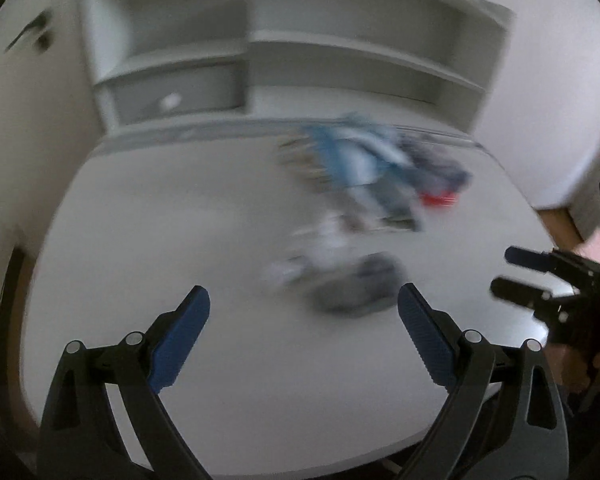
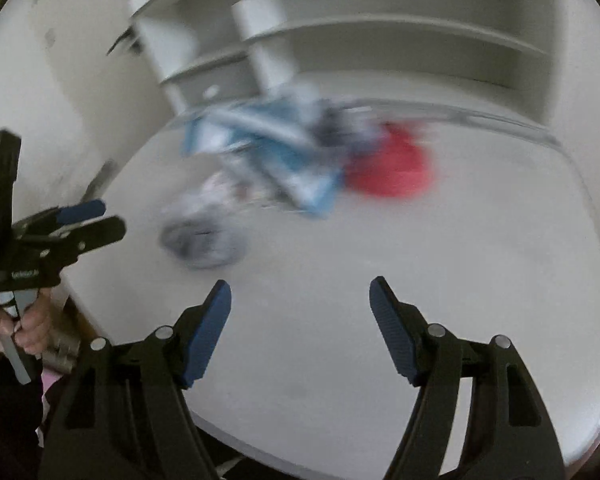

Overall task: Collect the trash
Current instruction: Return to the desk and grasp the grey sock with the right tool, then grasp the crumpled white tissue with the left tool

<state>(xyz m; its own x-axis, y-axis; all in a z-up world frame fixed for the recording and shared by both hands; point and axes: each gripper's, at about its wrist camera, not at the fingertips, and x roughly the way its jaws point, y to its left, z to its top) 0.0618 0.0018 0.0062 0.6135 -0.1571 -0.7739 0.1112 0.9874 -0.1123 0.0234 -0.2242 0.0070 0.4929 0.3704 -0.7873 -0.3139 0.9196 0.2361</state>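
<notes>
Both views are blurred by motion. A pile of trash lies on a white table (image 1: 240,380): blue and white wrappers (image 1: 352,160), a red item (image 1: 438,199) and a grey crumpled piece (image 1: 352,288) nearest me. My left gripper (image 1: 304,304) is open and empty, above the table just short of the grey piece. My right gripper (image 2: 300,292) is open and empty, above the table (image 2: 440,264) in front of the blue wrappers (image 2: 268,148), the red item (image 2: 392,172) and the grey piece (image 2: 204,240). Each gripper shows in the other's view, the right (image 1: 504,272) and the left (image 2: 108,218).
A white shelf unit (image 1: 260,48) with a grey drawer (image 1: 176,100) stands behind the table against the wall; it also shows in the right wrist view (image 2: 340,32). The table's front edge (image 1: 340,464) is close below the grippers. A hand (image 2: 28,320) holds the left gripper.
</notes>
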